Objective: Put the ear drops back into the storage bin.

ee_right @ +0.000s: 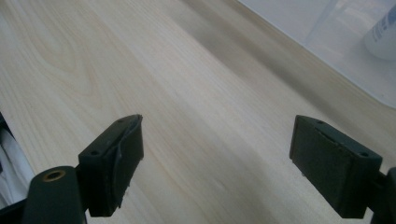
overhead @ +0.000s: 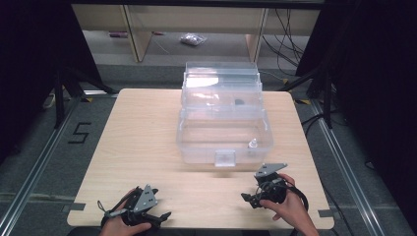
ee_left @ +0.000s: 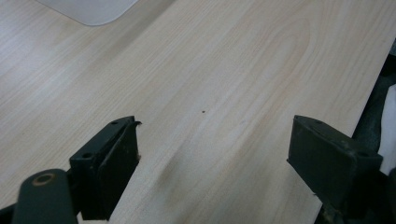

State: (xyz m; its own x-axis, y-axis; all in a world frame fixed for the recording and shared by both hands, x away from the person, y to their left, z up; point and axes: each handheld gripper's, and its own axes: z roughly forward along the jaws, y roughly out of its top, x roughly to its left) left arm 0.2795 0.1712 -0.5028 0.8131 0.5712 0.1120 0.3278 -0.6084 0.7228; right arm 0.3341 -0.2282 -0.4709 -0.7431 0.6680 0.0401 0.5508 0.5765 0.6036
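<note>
Clear box [overhead: 223,142] mid-table [overhead: 142,147]; left tongs [overhead: 160,216], right tongs [overhead: 248,199] near edge.

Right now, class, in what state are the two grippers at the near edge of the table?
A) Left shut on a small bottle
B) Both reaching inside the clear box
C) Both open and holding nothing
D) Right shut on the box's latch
C: in each gripper view the jaws of the left gripper and right gripper stand wide apart over the bare wooden table, short of the clear box.
</note>
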